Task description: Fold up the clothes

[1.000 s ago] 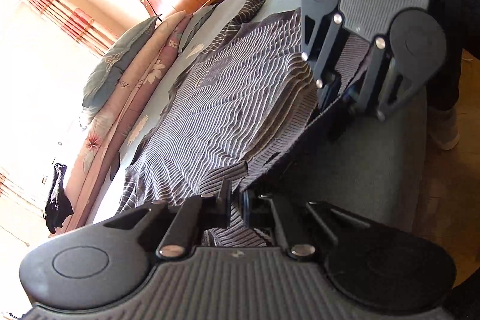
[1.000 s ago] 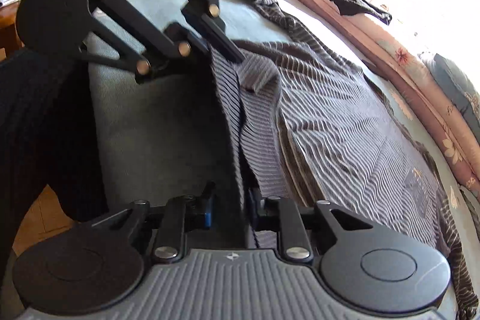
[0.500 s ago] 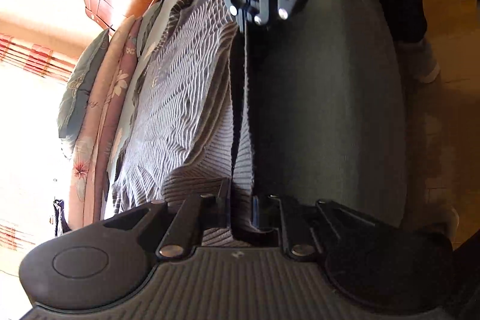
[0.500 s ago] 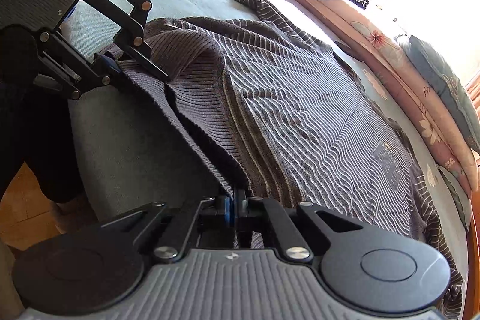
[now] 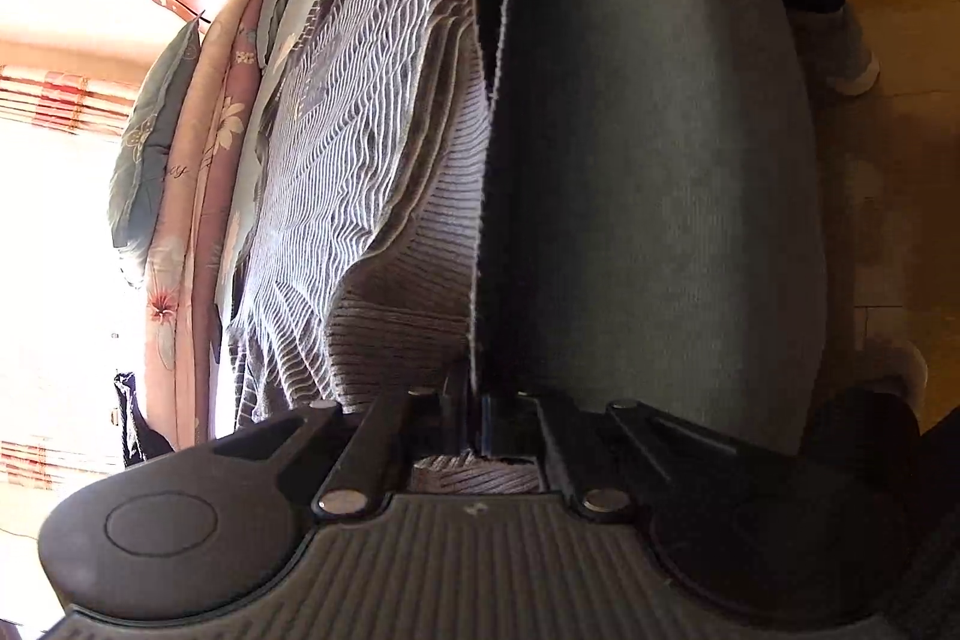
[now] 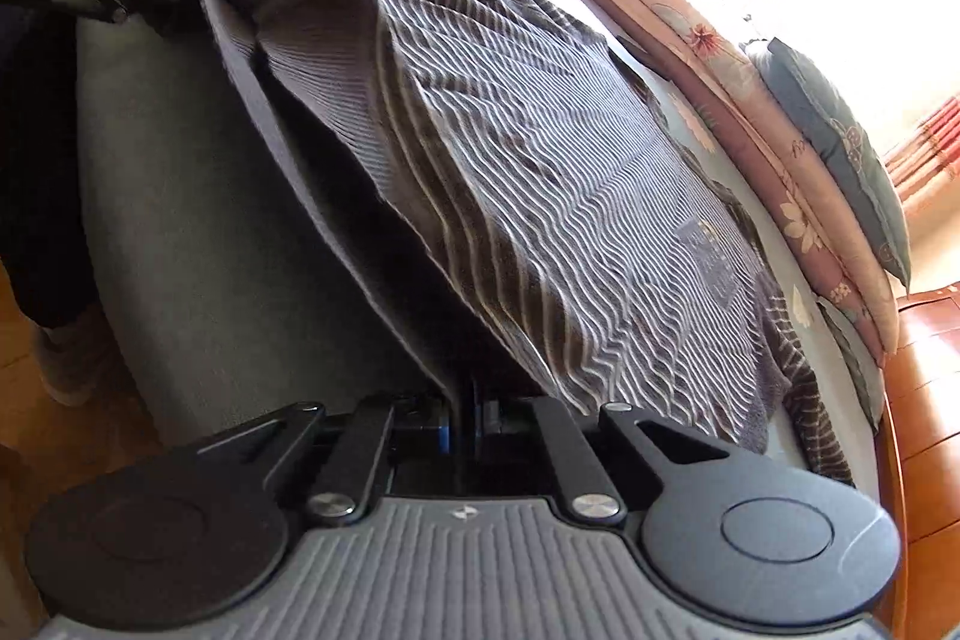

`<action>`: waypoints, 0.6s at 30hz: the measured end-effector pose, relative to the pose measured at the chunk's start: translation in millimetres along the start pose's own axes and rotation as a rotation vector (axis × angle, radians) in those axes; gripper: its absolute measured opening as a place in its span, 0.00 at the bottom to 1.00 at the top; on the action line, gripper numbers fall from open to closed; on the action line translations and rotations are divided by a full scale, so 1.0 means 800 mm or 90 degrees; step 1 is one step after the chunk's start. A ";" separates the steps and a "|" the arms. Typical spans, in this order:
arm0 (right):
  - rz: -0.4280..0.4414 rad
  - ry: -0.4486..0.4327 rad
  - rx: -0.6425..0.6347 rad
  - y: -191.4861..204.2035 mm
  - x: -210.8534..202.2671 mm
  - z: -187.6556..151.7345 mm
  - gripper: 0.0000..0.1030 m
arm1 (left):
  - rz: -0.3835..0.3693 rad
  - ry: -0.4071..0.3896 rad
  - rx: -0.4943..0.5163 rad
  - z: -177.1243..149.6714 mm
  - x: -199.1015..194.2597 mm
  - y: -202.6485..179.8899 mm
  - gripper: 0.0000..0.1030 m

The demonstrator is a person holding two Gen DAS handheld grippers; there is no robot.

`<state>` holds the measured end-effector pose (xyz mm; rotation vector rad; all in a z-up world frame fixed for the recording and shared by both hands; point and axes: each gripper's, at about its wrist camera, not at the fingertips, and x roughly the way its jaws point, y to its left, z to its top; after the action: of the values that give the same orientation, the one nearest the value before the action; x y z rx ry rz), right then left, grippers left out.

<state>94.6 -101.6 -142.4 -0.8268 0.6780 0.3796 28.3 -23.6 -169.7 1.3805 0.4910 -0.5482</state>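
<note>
The left gripper [image 5: 474, 400] is pinched tight on the hem of the striped sweater [image 5: 360, 148] — the right gripper [image 6: 462, 418] pinches the same hem at its other end. The hem is pulled straight between them, lifted off the grey bed [image 6: 198, 232]. Flowery pillows [image 6: 774, 112] lie beyond.

Strong daylight enters through the curtained window [image 6: 918, 142], overexposing it to white glare in both views. The striped sweater [image 6: 540, 148] catches raking highlights; its lifted hem casts deep shadow on the bed [image 5: 648, 190]. Fisheye curvature bends edges; slight motion blur softens detail.
</note>
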 end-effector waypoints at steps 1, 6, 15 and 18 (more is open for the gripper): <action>-0.007 0.008 0.007 -0.007 0.001 -0.007 0.06 | -0.007 0.001 0.004 -0.001 0.001 -0.001 0.01; 0.077 0.026 -0.001 -0.025 -0.019 -0.008 0.03 | -0.092 -0.032 0.072 -0.007 -0.015 0.003 0.00; 0.268 0.142 0.006 -0.053 -0.044 -0.033 0.01 | -0.230 -0.002 0.057 -0.022 -0.053 0.012 0.00; 0.265 0.135 0.039 -0.058 -0.056 -0.039 0.02 | -0.254 0.003 0.050 -0.031 -0.070 0.013 0.11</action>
<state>75.3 -157.4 -101.9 -0.6698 1.0598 0.6490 -9.2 6.3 -129.9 1.3649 0.7616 -0.8958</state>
